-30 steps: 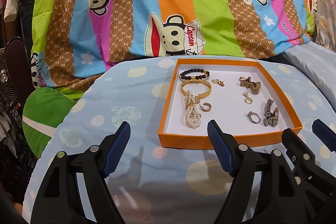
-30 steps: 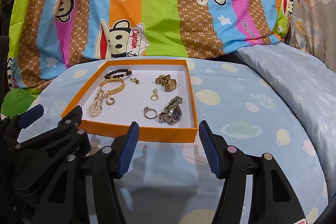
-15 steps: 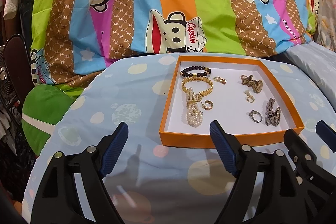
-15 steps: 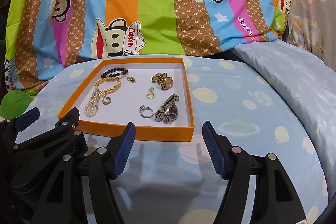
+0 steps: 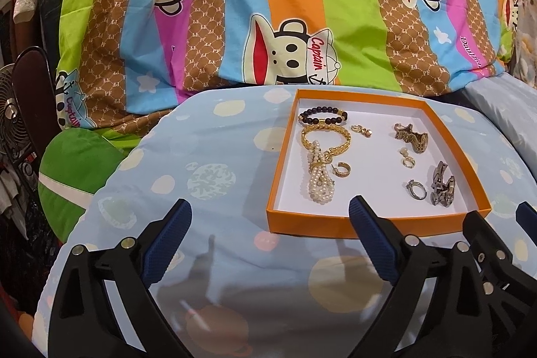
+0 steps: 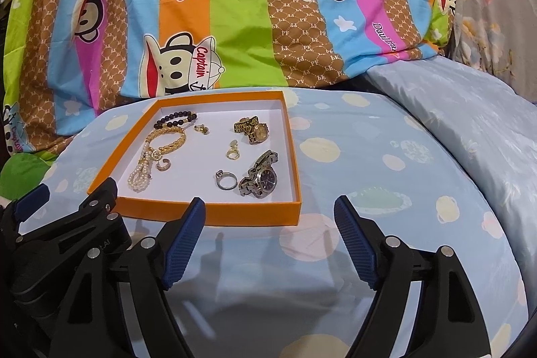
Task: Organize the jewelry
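Observation:
An orange tray (image 5: 335,226) (image 6: 208,213) with a white floor lies on the blue spotted bedding. In it are a dark bead bracelet (image 5: 323,116) (image 6: 175,118), a gold chain bracelet (image 5: 325,140), a pearl strand (image 5: 320,182) (image 6: 139,175), several small rings and earrings, a gold watch (image 6: 255,129) (image 5: 412,136) and a silver watch (image 6: 260,178) (image 5: 442,187). My left gripper (image 5: 270,244) is open and empty, in front of the tray's near left corner. My right gripper (image 6: 268,242) is open and empty, in front of the tray's near right corner.
A striped cartoon-monkey quilt (image 5: 268,5) rises behind the tray. A green cushion (image 5: 67,176) lies at the left and a fan (image 5: 13,123) stands at the far left. A pale blue pillow (image 6: 470,130) lies to the right.
Both grippers have drawn back and up a little from the tray, which now looks slightly farther and smaller. The jaws stay open. The jewelry has not moved.

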Demonstrator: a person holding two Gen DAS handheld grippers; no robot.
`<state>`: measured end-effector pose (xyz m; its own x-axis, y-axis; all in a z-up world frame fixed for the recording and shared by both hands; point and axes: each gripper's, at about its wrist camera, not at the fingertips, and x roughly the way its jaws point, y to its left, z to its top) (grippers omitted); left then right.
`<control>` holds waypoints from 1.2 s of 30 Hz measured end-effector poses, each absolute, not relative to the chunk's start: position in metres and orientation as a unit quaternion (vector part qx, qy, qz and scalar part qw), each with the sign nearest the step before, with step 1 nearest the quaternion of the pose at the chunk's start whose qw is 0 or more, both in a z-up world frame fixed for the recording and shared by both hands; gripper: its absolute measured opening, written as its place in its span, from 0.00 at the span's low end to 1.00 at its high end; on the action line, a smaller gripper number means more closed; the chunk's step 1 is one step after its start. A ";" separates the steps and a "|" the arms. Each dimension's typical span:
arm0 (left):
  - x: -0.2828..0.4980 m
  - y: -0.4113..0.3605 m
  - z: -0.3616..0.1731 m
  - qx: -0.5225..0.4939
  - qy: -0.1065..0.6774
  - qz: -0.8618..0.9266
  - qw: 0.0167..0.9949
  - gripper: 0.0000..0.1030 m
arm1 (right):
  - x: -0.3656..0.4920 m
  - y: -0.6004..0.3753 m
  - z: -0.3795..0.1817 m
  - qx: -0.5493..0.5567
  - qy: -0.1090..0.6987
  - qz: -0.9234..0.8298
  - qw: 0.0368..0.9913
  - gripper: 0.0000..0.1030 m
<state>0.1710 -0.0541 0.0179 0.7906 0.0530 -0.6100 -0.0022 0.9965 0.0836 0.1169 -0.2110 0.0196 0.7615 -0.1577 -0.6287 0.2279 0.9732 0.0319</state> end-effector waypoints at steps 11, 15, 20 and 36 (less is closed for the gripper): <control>0.171 -0.053 0.018 0.040 0.323 0.016 0.945 0.91 | 0.117 -0.213 0.019 0.057 0.331 -0.106 0.936 0.79; 0.171 -0.053 0.018 0.040 0.323 0.016 0.945 0.91 | 0.117 -0.213 0.019 0.057 0.331 -0.106 0.936 0.79; 0.171 -0.053 0.018 0.040 0.323 0.016 0.945 0.91 | 0.117 -0.213 0.019 0.057 0.331 -0.106 0.936 0.79; 0.174 -0.051 0.018 0.038 0.331 0.004 0.943 0.92 | 0.116 -0.217 0.020 0.065 0.327 -0.110 0.936 0.82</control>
